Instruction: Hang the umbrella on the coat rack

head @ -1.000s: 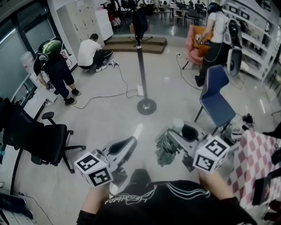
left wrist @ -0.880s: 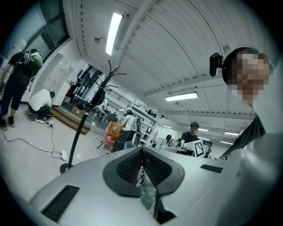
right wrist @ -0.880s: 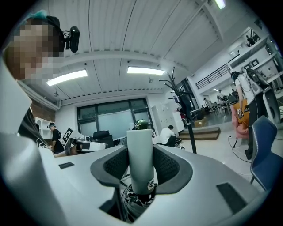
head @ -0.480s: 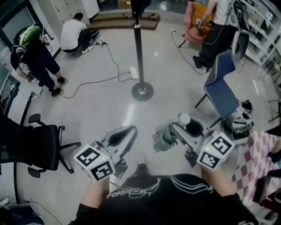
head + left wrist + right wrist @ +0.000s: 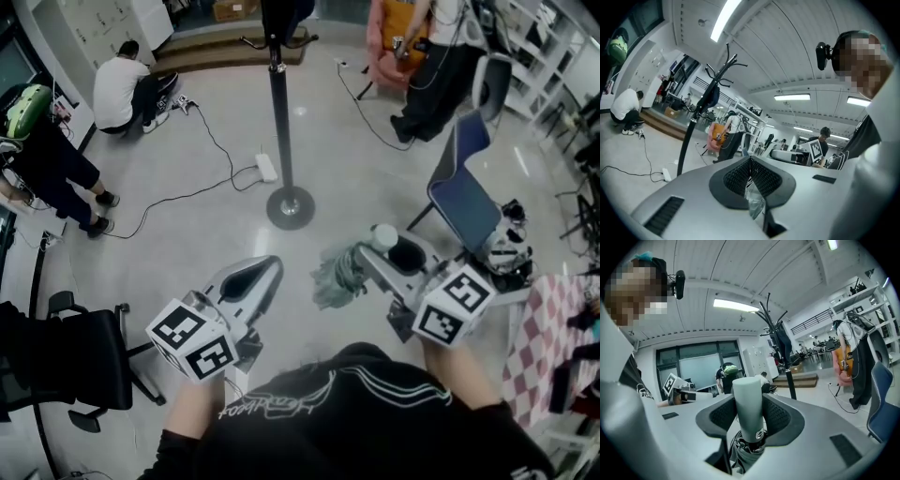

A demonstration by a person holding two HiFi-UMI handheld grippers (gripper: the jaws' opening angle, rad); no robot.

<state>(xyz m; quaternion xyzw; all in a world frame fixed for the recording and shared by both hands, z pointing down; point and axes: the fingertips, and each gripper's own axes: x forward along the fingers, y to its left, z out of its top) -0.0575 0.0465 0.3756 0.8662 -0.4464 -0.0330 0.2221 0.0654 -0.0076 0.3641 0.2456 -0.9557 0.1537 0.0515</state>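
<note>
**Item 1, left gripper** (image 5: 265,275): held low on the left and aimed across the floor (image 5: 187,239). Its own view shows the jaws pressed together (image 5: 751,161). A small translucent scrap (image 5: 754,202) hangs at the seam of the pads, and what it is cannot be told. It carries no part of the umbrella.

**Item 2, coat rack** (image 5: 278,122): a black pole on a round base, upright, ahead of both grippers and well apart from them. The left gripper view shows the branching hooks at its top (image 5: 723,70), with a dark garment (image 5: 712,96) already hung there. At least some of the hooks look free.

**Item 3, umbrella** (image 5: 336,274): a folding type, grey-green, furled, with its canopy bunched below the handle. It is in the air at the person's front right and touches neither floor nor rack.

**Item 4, right gripper** (image 5: 377,255): its jaws are closed on the umbrella's pale cylindrical handle (image 5: 747,401), which stands upright between the pads.

**Status:**
- Done: the pick-up, with the grip apparently secure.
- Under way, by judgement: the carry toward the rack.
- Left: closing the gap, raising the umbrella to hook height, catching it on a free hook, and letting go.
</note>
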